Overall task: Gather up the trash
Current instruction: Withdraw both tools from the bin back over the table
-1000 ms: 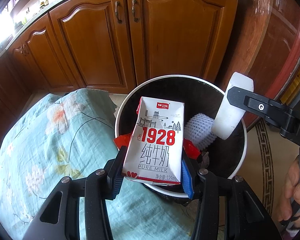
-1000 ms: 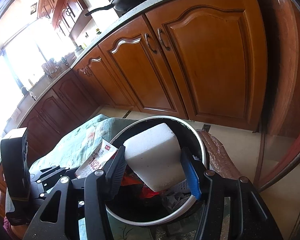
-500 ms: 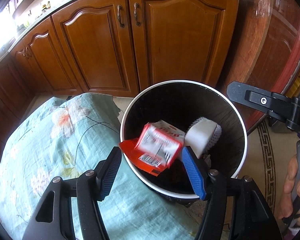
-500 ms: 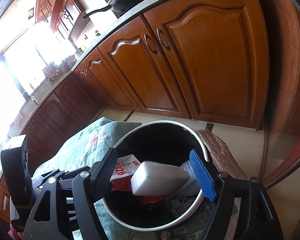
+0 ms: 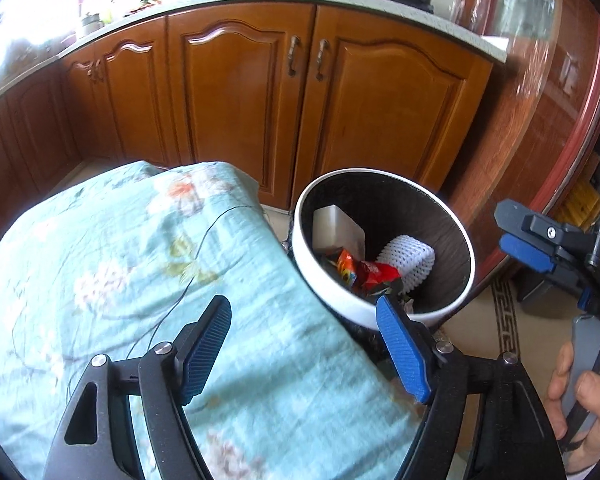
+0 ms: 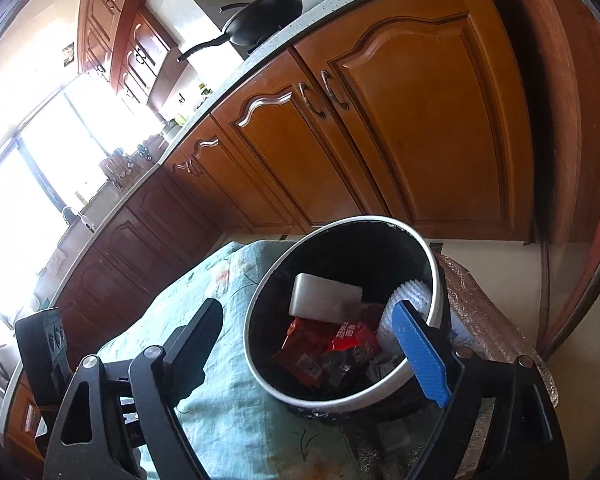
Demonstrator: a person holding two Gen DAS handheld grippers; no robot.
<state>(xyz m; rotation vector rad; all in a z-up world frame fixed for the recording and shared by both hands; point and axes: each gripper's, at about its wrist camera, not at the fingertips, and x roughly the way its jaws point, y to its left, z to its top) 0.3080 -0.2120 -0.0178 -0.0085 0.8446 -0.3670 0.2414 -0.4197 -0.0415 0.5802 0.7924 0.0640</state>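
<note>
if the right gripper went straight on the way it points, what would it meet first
Probably the bin: the open right gripper points into its mouth, so it would likely reach the red wrappers below the white block. Depth is unclear.

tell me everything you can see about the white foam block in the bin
The white foam block is a plain rectangular slab with rounded edges and a faintly smudged face, looking soft and light. It lies tilted inside the trash bin, leaning toward the black inner wall, resting on red wrappers beside a white foam net. Neither gripper touches it.
</note>
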